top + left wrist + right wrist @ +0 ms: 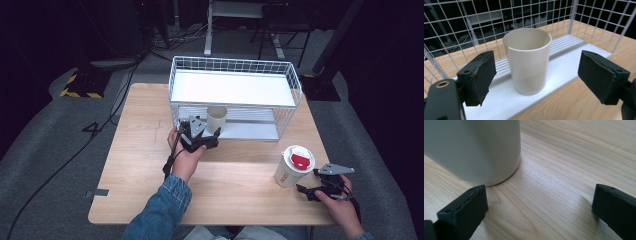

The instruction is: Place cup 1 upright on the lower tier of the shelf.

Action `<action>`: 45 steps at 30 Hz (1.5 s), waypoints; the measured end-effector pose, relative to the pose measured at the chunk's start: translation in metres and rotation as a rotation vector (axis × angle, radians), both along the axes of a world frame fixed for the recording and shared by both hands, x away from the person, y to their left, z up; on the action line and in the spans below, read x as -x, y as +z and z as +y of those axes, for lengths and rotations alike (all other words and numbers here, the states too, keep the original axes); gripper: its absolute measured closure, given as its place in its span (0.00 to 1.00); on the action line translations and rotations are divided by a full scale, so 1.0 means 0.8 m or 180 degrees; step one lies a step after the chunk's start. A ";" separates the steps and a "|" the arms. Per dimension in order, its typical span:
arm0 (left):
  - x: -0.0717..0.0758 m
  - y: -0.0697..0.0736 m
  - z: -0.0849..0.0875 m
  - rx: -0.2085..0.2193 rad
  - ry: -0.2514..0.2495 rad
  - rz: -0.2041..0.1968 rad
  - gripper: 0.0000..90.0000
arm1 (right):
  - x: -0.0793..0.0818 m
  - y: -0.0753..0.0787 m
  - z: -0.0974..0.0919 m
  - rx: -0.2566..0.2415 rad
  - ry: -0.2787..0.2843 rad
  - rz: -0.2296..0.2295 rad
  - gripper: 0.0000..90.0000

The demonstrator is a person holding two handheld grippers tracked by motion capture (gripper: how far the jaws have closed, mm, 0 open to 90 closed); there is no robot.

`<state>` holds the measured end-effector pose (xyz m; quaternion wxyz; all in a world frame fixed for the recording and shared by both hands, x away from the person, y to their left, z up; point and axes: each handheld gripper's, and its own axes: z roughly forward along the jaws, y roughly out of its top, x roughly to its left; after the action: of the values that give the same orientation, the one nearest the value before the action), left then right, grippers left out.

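Where the dark floor gives way, a wooden table point(150, 190) carries everything, and on its far half stands a white wire rack point(235, 95) with a flat white upper shelf and a slatted lower shelf point(564, 62). On that lower shelf, near its left front edge, a plain cream cup point(527, 62) stands upright and open-topped, with wire mesh behind it and on its right. Toward the table's right front, well apart from the rack, sits a lidded paper cup point(293, 166) with a red patch on its white lid; it stands upright on the bare wood.

The left gripper point(202, 137) is held just in front of the rack, pointing at the cream cup. Seen along its own jaws, the two black pads point(477, 76) stand apart on either side of the cup and short of it, touching nothing, so this gripper is open and holds nothing.

The right gripper point(311, 192) rests low beside the paper cup's base. Its jaws are spread wide, with bare wood between them; the left pad point(464, 210) appears to sit just short of the cup's foot, though contact is hard to judge. It grips nothing.
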<state>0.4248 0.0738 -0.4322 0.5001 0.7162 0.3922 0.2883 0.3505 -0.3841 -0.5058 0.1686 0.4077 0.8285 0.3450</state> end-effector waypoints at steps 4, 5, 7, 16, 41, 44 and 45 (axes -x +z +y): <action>0.015 0.007 0.009 0.0009 0.0009 0.0114 0.17 | 0.000 0.000 0.000 0.0000 0.0000 0.0000 0.00; 0.018 0.008 0.012 -0.0002 0.0016 0.0148 0.17 | 0.000 0.000 0.000 0.0000 -0.0001 0.0000 0.00; 0.024 0.010 0.017 -0.0012 0.0001 0.0152 0.17 | 0.000 0.000 0.000 0.0001 -0.0001 0.0001 0.00; 0.052 0.012 0.044 -0.0078 0.0006 0.0215 0.17 | 0.000 0.000 0.000 0.0001 -0.0002 0.0000 0.00; 0.115 -0.022 0.100 -0.0358 0.0064 0.0713 0.18 | 0.000 0.000 0.000 0.0003 -0.0002 0.0002 0.00; 0.121 -0.028 0.104 -0.0341 0.0090 0.0781 0.18 | 0.000 0.000 0.000 0.0004 -0.0001 0.0002 0.00; 0.122 -0.029 0.105 -0.0360 0.0099 0.0803 0.18 | 0.000 0.000 0.000 0.0009 0.0003 0.0000 0.00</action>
<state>0.3273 0.1580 -0.4555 0.4011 0.7676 0.4461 0.2253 0.3505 -0.3842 -0.5057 0.1689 0.4071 0.8291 0.3440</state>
